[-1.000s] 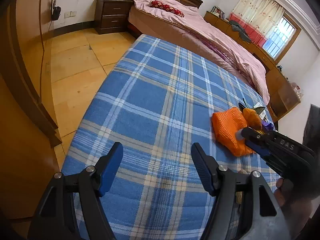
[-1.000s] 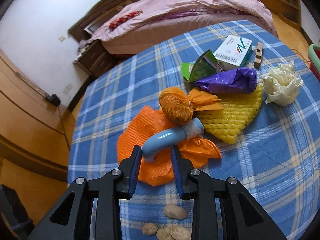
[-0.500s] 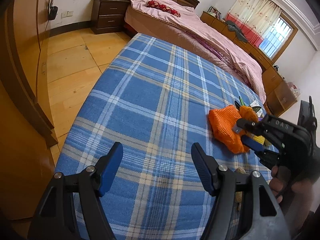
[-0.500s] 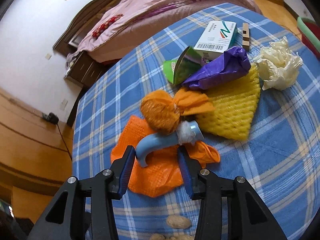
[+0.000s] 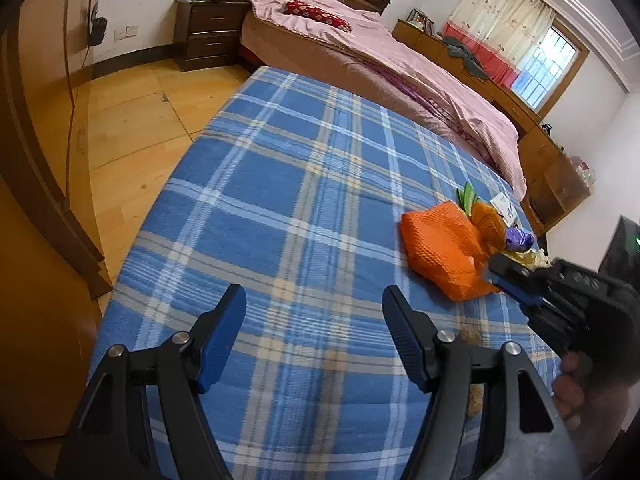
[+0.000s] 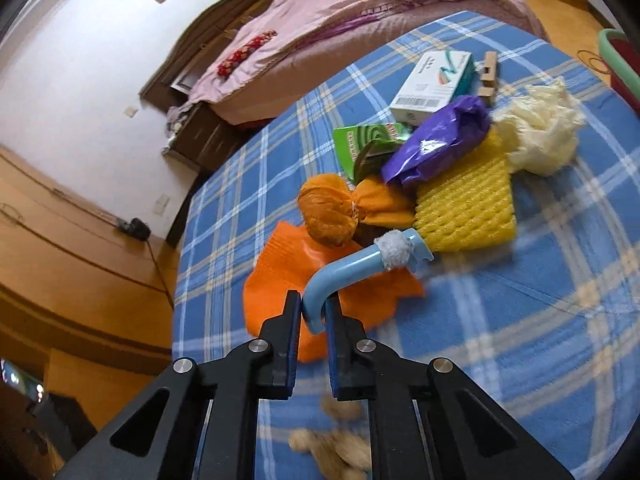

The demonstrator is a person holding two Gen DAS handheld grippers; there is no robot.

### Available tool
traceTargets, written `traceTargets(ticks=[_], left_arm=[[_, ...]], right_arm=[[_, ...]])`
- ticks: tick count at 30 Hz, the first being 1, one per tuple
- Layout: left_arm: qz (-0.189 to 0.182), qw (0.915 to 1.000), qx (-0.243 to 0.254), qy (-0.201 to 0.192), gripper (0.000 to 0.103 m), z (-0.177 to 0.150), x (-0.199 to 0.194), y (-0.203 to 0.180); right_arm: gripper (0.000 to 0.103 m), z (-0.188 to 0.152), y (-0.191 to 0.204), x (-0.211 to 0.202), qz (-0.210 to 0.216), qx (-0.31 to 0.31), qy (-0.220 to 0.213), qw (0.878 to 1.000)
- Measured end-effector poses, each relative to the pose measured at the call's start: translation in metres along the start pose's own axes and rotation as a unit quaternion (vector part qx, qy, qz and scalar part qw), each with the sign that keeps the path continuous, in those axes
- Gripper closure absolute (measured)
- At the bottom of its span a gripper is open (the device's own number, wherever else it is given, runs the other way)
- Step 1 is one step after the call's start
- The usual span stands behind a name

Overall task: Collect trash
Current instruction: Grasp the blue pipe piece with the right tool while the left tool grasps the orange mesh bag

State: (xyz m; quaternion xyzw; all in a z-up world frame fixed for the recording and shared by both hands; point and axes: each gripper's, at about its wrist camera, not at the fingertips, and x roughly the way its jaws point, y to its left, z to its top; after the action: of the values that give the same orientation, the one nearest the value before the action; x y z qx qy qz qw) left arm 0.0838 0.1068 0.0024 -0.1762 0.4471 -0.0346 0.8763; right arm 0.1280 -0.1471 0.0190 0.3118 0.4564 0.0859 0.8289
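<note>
Close behind blue pipe (image 6: 352,270): orange bundle (image 6: 328,216) (touching), yellow foam net (image 6: 466,204).

- The left wrist camera sits behind the left gripper (image 5: 314,332), angled down across the blue plaid tablecloth (image 5: 280,200), facing the pink-covered bed (image 5: 380,52) and the curtained window (image 5: 536,76)
- The right wrist camera sits behind the right gripper (image 6: 312,320), tilted down and close over the trash pile, facing the same bed (image 6: 360,12)
- Both views share the orange foam net (image 5: 444,248) (image 6: 276,272), the purple bag (image 5: 518,238) (image 6: 436,144), the tablecloth and the bed; the left view also catches the right gripper (image 5: 500,276) at its right edge
</note>
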Motion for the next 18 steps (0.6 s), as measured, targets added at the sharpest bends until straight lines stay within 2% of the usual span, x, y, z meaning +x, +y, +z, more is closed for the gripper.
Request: traceTargets(ticks=[8,18], left_arm=[[-0.015,0.9990,0.042,0.011,0.033,0.002,0.008,-0.033],[-0.045,0.9897,0.129,0.042,0.033,0.016,0.041,-0.100]], right_arm=[[0.091,-0.011,-0.029,-0.044,0.021,-0.002,-0.011,1.000],[0.091,-0.021,-0.066,-0.093,-0.006,-0.007,-0.048,0.999]])
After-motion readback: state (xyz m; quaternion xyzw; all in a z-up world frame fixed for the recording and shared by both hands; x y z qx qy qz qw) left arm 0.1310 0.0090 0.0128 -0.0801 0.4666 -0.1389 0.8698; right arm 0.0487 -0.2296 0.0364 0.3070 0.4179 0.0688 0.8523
